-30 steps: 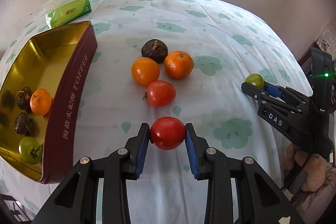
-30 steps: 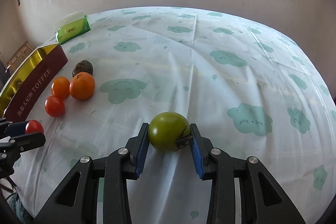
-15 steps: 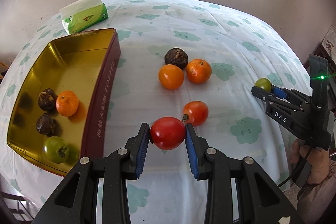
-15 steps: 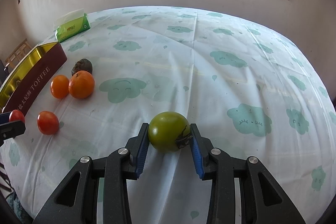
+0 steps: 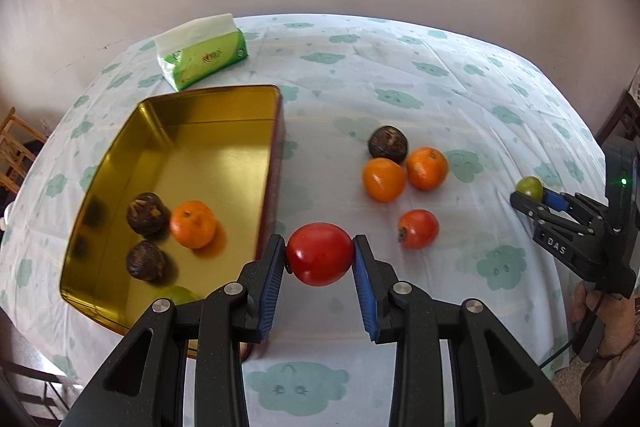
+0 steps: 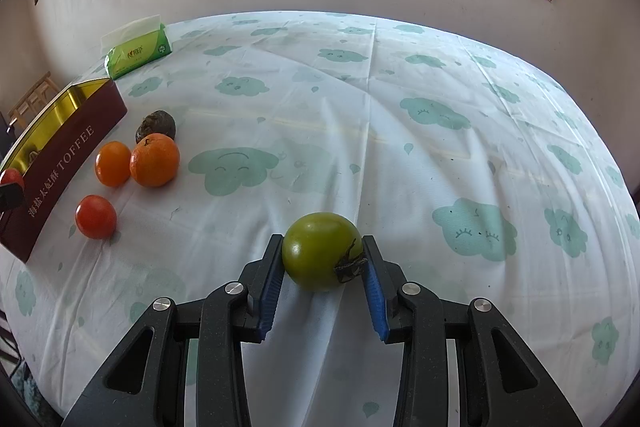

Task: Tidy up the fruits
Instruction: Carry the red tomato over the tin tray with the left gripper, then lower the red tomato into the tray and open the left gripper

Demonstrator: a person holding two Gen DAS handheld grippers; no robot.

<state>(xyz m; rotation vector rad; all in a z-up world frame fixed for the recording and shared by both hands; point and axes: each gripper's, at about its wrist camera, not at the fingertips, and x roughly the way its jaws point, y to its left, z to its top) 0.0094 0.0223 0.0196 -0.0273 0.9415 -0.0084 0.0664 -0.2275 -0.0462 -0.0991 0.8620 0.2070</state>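
now left gripper [image 5: 320, 254] clamps red tomato [image 5: 320, 253]; right gripper [image 6: 322, 251] clamps green tomato [image 6: 322, 251]

Legible markings: the maroon outer wall of the gold-lined tin [image 6: 68, 163] reads "TOFFEE", preceded by Chinese characters. The right gripper [image 5: 538, 201] body carries white letters "DAS". Printing on the green tissue pack [image 5: 202, 57] is too small to read.

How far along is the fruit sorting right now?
Partway. Four fruits already lie in the gold tin. The left gripper clamps a red tomato beside the tin's rim; the right gripper clamps a green tomato. Four fruits remain on the tablecloth, including a small red tomato.
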